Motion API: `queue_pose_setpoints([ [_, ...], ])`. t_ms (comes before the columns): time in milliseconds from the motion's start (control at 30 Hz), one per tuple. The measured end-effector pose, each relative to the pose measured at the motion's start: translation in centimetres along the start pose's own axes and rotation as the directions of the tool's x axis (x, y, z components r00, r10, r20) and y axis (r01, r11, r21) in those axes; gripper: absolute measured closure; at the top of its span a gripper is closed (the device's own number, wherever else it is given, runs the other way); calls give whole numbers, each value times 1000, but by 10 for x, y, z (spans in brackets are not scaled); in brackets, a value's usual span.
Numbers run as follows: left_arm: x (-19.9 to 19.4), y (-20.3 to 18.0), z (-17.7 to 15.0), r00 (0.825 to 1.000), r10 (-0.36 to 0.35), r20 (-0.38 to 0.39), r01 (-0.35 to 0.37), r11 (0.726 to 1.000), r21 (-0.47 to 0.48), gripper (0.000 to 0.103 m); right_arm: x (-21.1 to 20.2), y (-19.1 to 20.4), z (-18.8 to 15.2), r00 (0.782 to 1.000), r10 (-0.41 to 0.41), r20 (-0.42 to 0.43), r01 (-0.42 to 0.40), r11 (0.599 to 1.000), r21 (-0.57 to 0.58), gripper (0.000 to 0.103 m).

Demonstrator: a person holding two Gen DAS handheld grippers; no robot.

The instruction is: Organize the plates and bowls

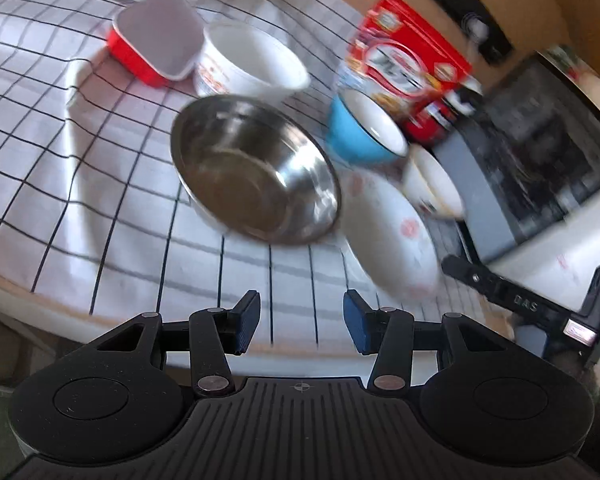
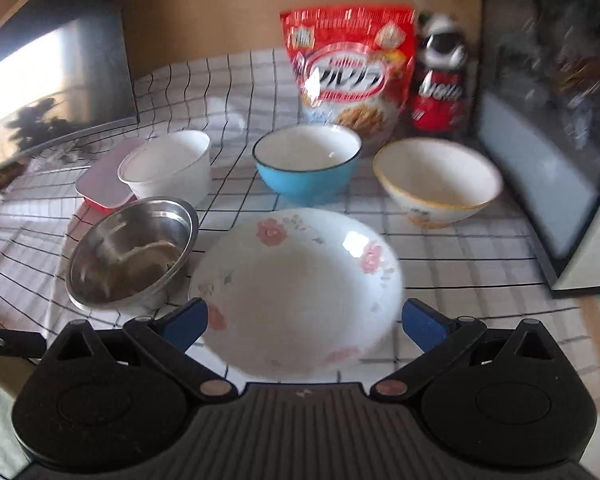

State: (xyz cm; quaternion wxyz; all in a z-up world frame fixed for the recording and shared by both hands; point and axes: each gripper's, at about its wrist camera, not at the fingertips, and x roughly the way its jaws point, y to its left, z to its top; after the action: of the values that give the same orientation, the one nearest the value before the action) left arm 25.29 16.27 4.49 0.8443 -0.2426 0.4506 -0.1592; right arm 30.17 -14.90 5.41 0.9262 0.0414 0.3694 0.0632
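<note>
On the checked tablecloth (image 1: pixel 80 184) stand a steel bowl (image 1: pixel 256 168) (image 2: pixel 132 252), a floral white plate (image 2: pixel 300 288) (image 1: pixel 392 232), a blue bowl (image 2: pixel 306 164) (image 1: pixel 364 130), a yellow-rimmed white bowl (image 2: pixel 436 182) (image 1: pixel 434 182), a white cup-shaped bowl (image 1: pixel 252 64) (image 2: pixel 170 166) and a red square dish (image 1: pixel 152 40) (image 2: pixel 104 184). My left gripper (image 1: pixel 300 322) is open over the table's near edge, short of the steel bowl, with nothing between its fingers. My right gripper (image 2: pixel 304 322) is wide open, and the floral plate's near rim shows between its fingers, untouched.
A red cereal bag (image 2: pixel 352 72) (image 1: pixel 412 60) and a dark red-labelled bottle (image 2: pixel 440 88) stand behind the bowls. A microwave-like appliance (image 2: pixel 548 140) (image 1: pixel 532 148) closes off the right side. A dark screen (image 2: pixel 56 76) stands at the back left. The right gripper's body (image 1: pixel 540 308) shows in the left wrist view.
</note>
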Motion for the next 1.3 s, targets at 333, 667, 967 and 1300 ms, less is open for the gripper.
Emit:
queue_pose_setpoints([
  [333,59,-37,8,986,-33,-162,17,995,-101,53,74,-36,53,1000,7,27,-6,999,-39,0],
  [667,13,-22,58,988,-120,-95,131,983,129,54,47,-45,49,999,52,2,-52,997,51,0],
  [967,10,73,100,989,137,54,-119,961,-252,54,85,92,72,987,163,-11,-160,948,-276,8],
  [1300,48,68,87,977,211,41,-190,937,-293,54,154,116,104,953,250,-172,-295,896,-332,23],
])
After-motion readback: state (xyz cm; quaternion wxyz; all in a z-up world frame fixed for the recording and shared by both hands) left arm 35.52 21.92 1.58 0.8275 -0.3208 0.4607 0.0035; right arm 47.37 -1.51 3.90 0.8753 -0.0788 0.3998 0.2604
